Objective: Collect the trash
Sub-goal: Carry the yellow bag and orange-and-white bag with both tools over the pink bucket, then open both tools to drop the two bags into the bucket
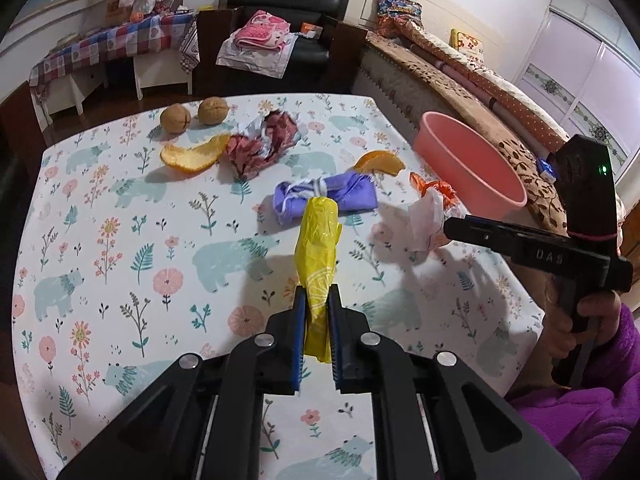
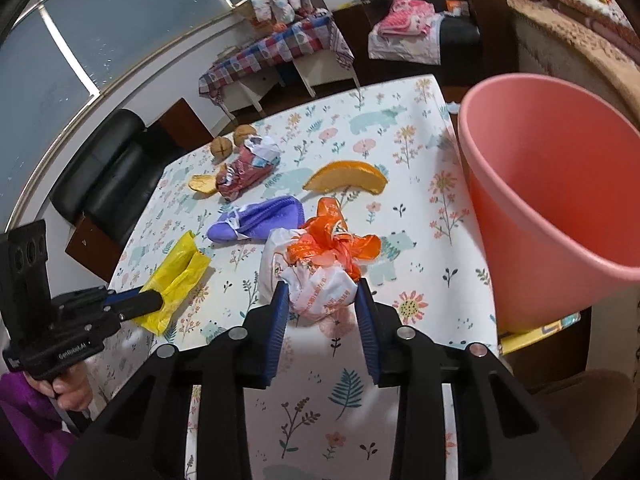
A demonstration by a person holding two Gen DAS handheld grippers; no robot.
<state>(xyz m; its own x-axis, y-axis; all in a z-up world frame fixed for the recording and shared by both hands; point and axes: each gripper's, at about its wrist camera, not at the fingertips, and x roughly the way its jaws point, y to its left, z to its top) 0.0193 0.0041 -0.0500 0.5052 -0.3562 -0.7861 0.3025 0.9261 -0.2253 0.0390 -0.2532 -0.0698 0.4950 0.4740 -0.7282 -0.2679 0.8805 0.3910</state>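
Observation:
A yellow plastic bag (image 1: 318,232) lies stretched out on the floral tablecloth, and my left gripper (image 1: 317,296) is shut on its near end. From the right wrist view that left gripper (image 2: 156,300) and the yellow bag (image 2: 180,272) sit at the left. A crumpled white and orange wrapper (image 2: 320,276) is between the blue pads of my right gripper (image 2: 322,292), which press on both its sides. The right gripper (image 1: 447,226) also shows at the wrapper (image 1: 424,220) in the left wrist view. A pink bin (image 2: 560,200) stands just right of it at the table's edge.
More litter lies further back: a purple wrapper (image 1: 332,196), a red crumpled wrapper (image 1: 264,140), two orange peels (image 1: 192,154) (image 1: 380,162) and two walnuts (image 1: 175,119) (image 1: 213,110). A bed (image 1: 460,92) runs beyond the pink bin (image 1: 472,160). A purple sleeve (image 1: 580,412) is at the lower right.

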